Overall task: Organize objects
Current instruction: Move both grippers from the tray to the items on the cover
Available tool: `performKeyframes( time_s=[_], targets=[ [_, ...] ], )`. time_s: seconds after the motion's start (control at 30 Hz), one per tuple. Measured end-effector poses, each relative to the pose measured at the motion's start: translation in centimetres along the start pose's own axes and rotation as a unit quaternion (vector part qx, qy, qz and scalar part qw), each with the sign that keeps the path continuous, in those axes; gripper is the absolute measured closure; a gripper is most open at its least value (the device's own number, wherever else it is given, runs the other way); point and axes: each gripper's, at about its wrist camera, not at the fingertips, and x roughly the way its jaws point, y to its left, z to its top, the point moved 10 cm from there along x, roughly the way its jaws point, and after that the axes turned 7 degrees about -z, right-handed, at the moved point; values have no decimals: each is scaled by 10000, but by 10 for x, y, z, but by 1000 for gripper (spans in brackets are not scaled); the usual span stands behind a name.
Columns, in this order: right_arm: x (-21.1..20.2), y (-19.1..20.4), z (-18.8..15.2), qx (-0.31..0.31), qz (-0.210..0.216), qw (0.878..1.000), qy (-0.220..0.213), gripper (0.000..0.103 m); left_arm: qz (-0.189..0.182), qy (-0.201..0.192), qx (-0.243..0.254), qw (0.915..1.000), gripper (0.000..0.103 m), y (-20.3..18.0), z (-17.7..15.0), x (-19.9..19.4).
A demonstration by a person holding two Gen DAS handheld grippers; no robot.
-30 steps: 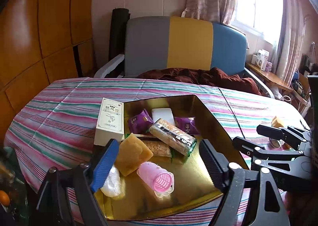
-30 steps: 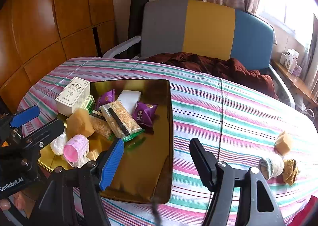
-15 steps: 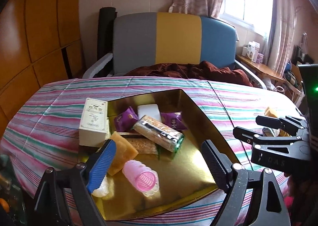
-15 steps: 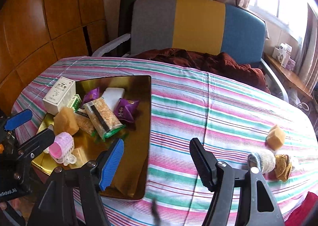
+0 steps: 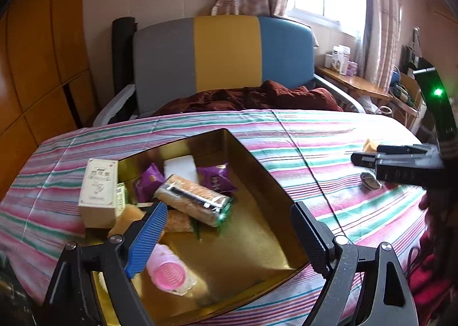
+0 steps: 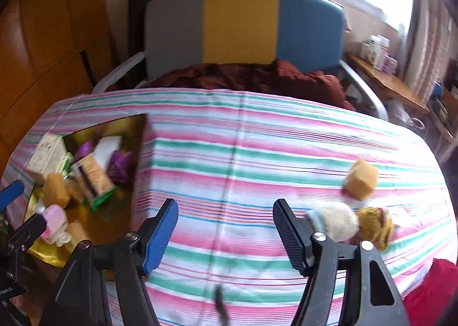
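Right wrist view: the striped tablecloth [image 6: 229, 154] carries the gold tray [image 6: 94, 228] at its left side, already loaded with collected items, while a tan sponge block [image 6: 361, 178] and two rolled socks [image 6: 355, 224] lie loose at the right, apparently awaiting collection. Right gripper [image 6: 226, 230] is spread wide and empty near the socks; left gripper [image 5: 226, 235], also wide and empty, hangs over the tray beside the pink hair roller [image 5: 169, 274].
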Motion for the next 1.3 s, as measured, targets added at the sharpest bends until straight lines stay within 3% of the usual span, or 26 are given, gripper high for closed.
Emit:
performKeyframes(
  time_s=[0.33,0.57,0.7,0.8,0.9,1.07,1.17,1.3],
  targets=[
    [6,-131,13,945,-786,9924,-52,33,-358,150,399,9984,15,-42,7,18],
    [18,-223,2,1946,-1253,9728,-65,33,-631,293,653,9954,15,-73,6,30],
    [29,-260,-20,2643,-1272,9560,-15,32,-805,393,830,9925,14,-96,7,38],
    [36,-279,-41,3487,-941,9323,213,32,-943,501,949,9897,11,-113,6,48],
    [36,-294,-53,3914,-913,9153,269,32,-1109,650,1061,9860,10,-133,6,62],
    [27,-321,-70,4680,-800,8800,112,30,-1319,868,1270,9793,10,-168,8,90],
    [30,-324,-73,4857,-617,8718,185,26,-1409,982,1373,9755,10,-187,11,107],
    [39,-308,-66,4599,-521,8859,312,26,-1610,1090,1524,9690,10,-215,13,127]
  ],
)
